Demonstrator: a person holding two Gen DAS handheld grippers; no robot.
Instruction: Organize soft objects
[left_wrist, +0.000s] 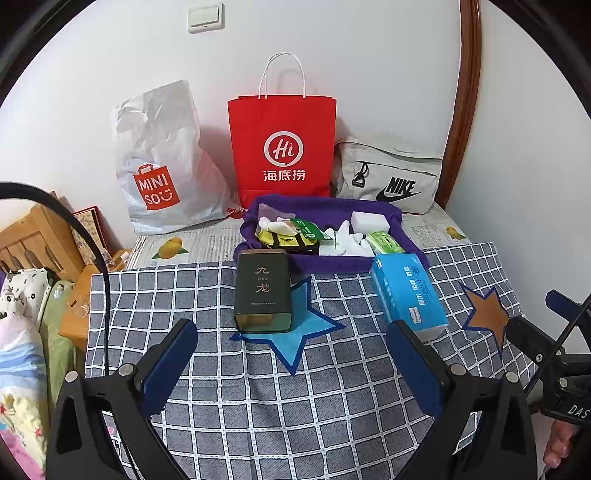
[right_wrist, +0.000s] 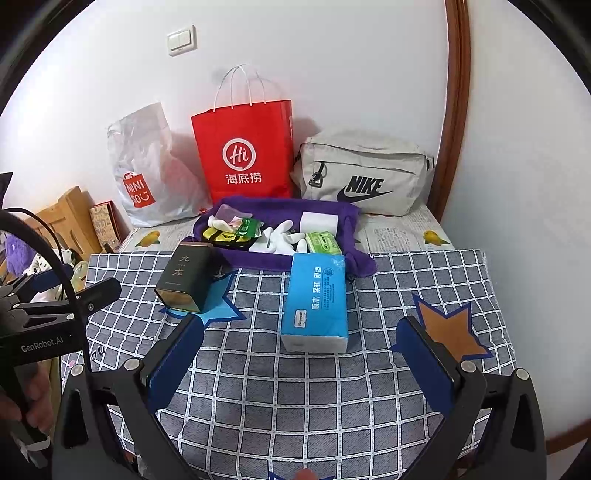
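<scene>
A blue tissue pack (left_wrist: 406, 295) (right_wrist: 317, 301) lies on the checked cloth. A dark green tin (left_wrist: 263, 291) (right_wrist: 184, 280) lies to its left on a blue star. Behind them a purple cloth (left_wrist: 325, 210) (right_wrist: 280, 206) holds white gloves (left_wrist: 347, 240) (right_wrist: 280, 236), a white sponge (left_wrist: 369, 220) (right_wrist: 318, 221), a green tissue packet (left_wrist: 384, 242) (right_wrist: 323, 242) and small packets. My left gripper (left_wrist: 291, 332) is open and empty, in front of the tin. My right gripper (right_wrist: 303, 330) is open and empty, just in front of the blue pack.
A Miniso plastic bag (left_wrist: 159, 162) (right_wrist: 144, 166), a red paper bag (left_wrist: 282, 147) (right_wrist: 243, 151) and a grey Nike bag (left_wrist: 391, 177) (right_wrist: 362, 173) stand against the wall. An orange star patch (left_wrist: 487, 314) (right_wrist: 447, 332) is at the right. Bedding and wooden furniture (left_wrist: 37, 236) lie left.
</scene>
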